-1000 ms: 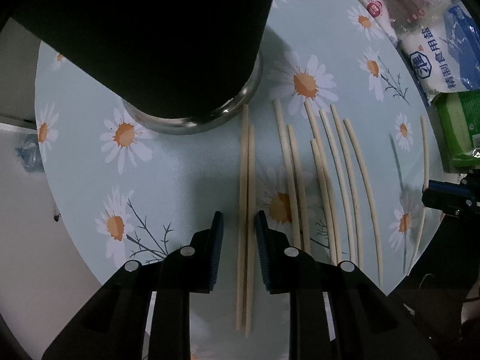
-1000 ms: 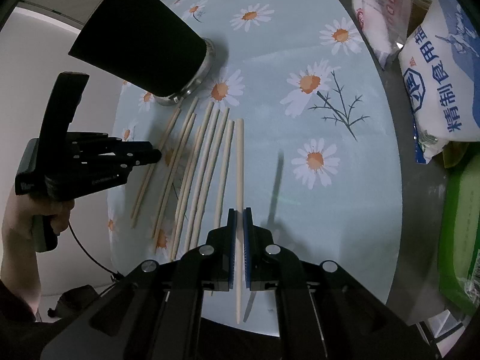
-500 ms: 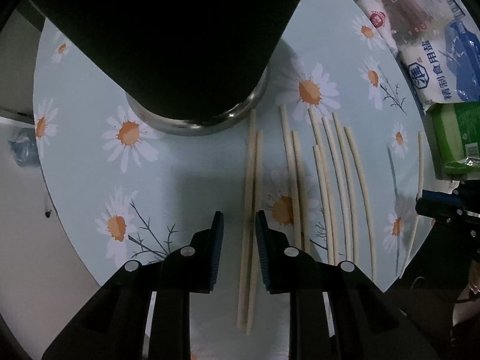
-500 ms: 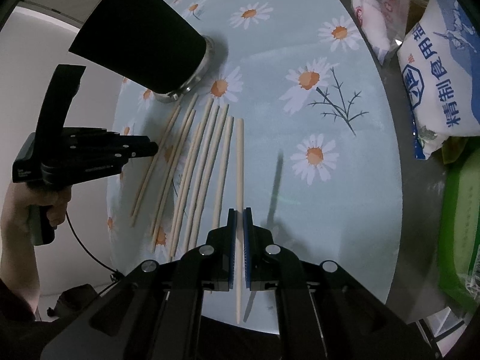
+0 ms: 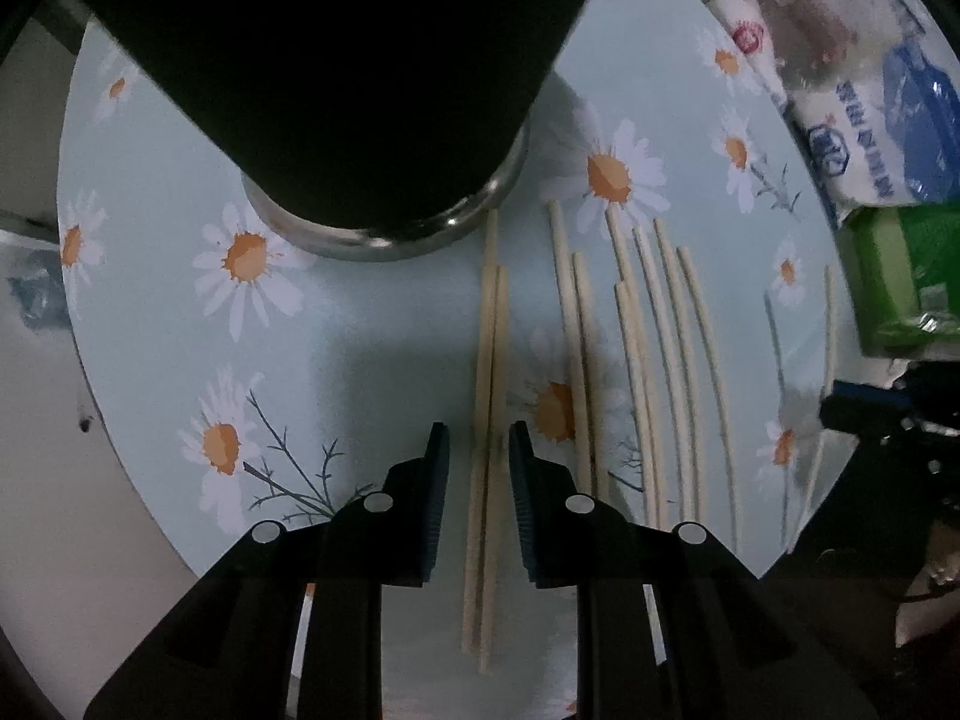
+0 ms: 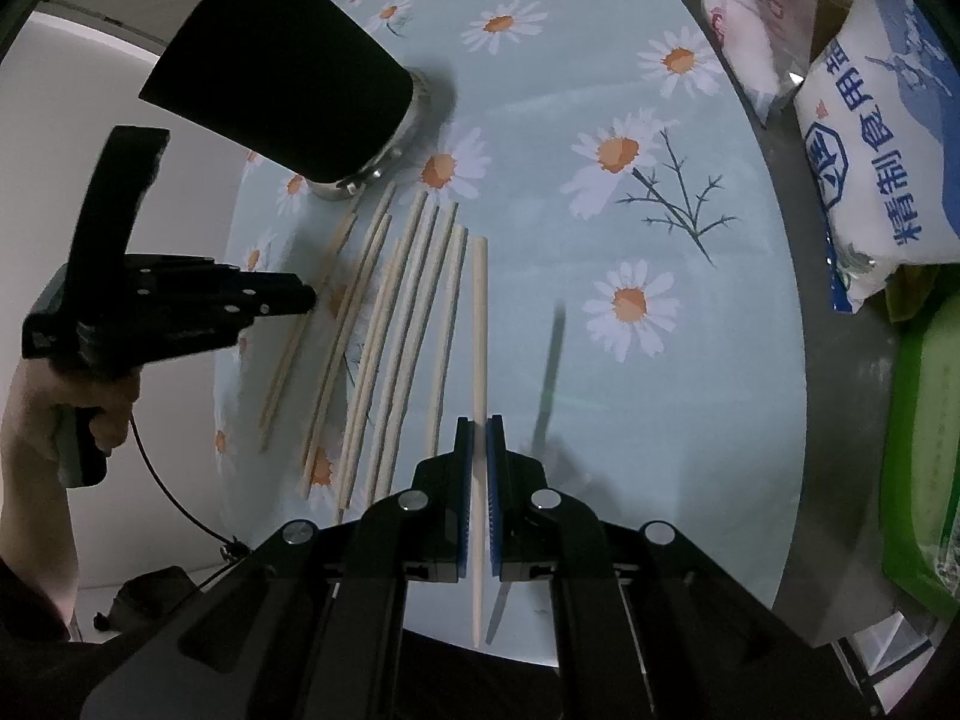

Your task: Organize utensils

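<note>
Several pale wooden chopsticks (image 6: 390, 324) lie side by side on a round daisy-print table (image 6: 600, 60). A black cup with a steel base (image 6: 282, 96) stands at their far end. My right gripper (image 6: 478, 444) is shut on one chopstick (image 6: 479, 330) and holds it above the table, casting a shadow on its right. My left gripper (image 5: 479, 462) is open, its fingers straddling a pair of chopsticks (image 5: 489, 360) that lies on the table; the black cup (image 5: 336, 72) looms just ahead. The left gripper also shows in the right wrist view (image 6: 300, 300).
Food bags stand along the table's right side: a white and blue bag (image 6: 882, 138), a green pack (image 6: 930, 468) and a clear packet (image 6: 750, 18). The table's near edge (image 5: 150, 510) curves close under my left gripper.
My left gripper has moved forward toward the black cup and now straddles the chopstick pair. My right gripper still holds its chopstick in about the same place.
</note>
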Available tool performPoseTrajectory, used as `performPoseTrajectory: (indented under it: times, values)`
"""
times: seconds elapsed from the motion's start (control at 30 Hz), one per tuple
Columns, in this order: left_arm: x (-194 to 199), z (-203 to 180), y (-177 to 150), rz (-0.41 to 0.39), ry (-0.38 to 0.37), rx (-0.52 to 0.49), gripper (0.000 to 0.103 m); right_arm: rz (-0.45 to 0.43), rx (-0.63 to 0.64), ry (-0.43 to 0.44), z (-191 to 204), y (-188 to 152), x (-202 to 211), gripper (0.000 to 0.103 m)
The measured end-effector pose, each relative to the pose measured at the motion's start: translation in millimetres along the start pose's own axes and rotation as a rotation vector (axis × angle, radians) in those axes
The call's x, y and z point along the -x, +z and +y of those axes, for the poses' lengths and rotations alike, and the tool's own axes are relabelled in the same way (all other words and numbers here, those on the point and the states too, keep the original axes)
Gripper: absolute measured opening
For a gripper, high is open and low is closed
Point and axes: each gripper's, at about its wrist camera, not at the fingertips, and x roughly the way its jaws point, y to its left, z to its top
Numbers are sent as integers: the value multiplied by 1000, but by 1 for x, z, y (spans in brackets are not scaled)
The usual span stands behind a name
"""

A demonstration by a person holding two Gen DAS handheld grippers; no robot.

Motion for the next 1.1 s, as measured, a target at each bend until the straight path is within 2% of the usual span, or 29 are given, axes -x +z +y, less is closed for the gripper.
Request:
performPoseTrajectory:
  times: [0.5,0.77,0.9,0.97,1.1]
  values:
    - [-2,9,3,10,-6,6,19,4,-4,3,0,0,0,5]
    - [-4,2,6,17,54,-35,18,9,-4,4,-1,-1,-3,5]
    - [-6,-6,6,22,84,-48,12,13,0,2,0,0,-5,5]
    - [-5,-10,7,23,100,-52,6,14,2,2,2,2,-6,5]
    - [-6,-14,7,28,106,-63,5,13,7,1,3,4,-5,5]
